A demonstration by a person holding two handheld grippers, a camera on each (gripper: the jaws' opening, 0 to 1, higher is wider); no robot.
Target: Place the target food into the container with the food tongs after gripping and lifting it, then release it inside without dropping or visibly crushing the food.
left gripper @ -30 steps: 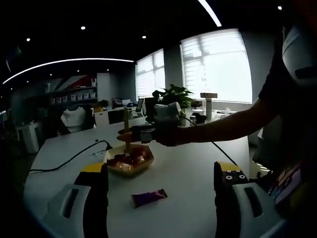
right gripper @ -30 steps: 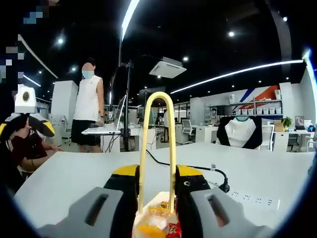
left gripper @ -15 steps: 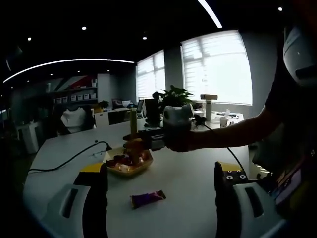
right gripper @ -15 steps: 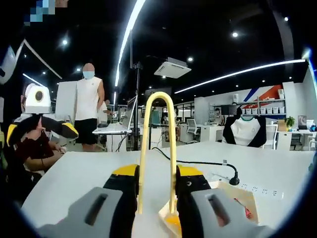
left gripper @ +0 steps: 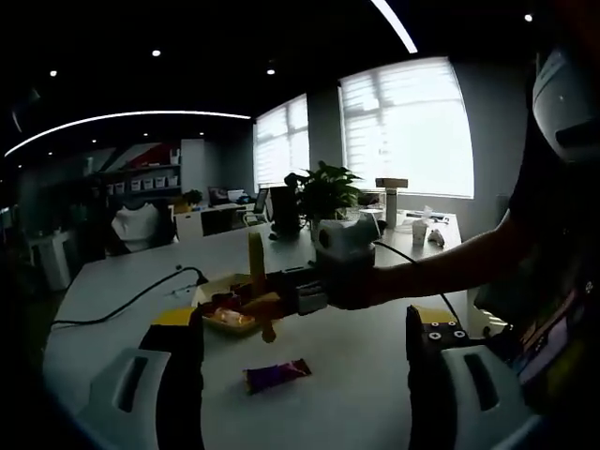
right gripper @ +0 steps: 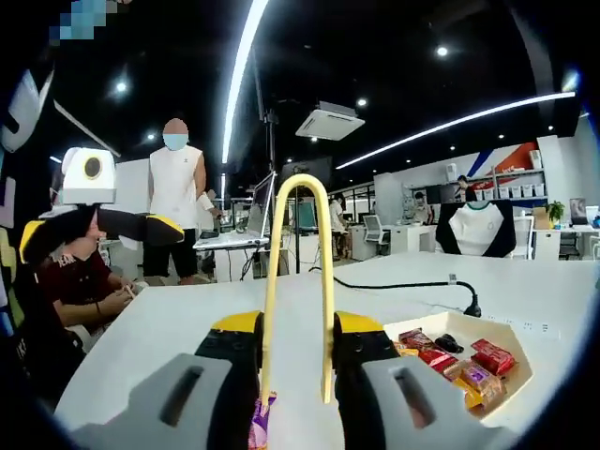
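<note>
A purple-wrapped snack (left gripper: 277,373) lies on the white table (left gripper: 356,347), near the camera in the left gripper view, between the left gripper's (left gripper: 305,375) two widely spread jaws and apart from both. In the right gripper view its end (right gripper: 259,419) shows low between the right gripper's jaws. Just beyond it sits the pale tray (left gripper: 221,314) of wrapped snacks (red and orange wrappers mostly), which appears at the right in the right gripper view (right gripper: 514,366). The right gripper (right gripper: 295,352) is pressed tight on the yellow food tongs (right gripper: 298,281), whose looped end rises upward; in the left gripper view the tongs (left gripper: 257,281) hang over the tray's near edge, with something orange-brown at their lower end that I cannot make out. A black cable (right gripper: 403,284) runs across the table. A person (right gripper: 176,211) stands far left, beyond the table.
</note>
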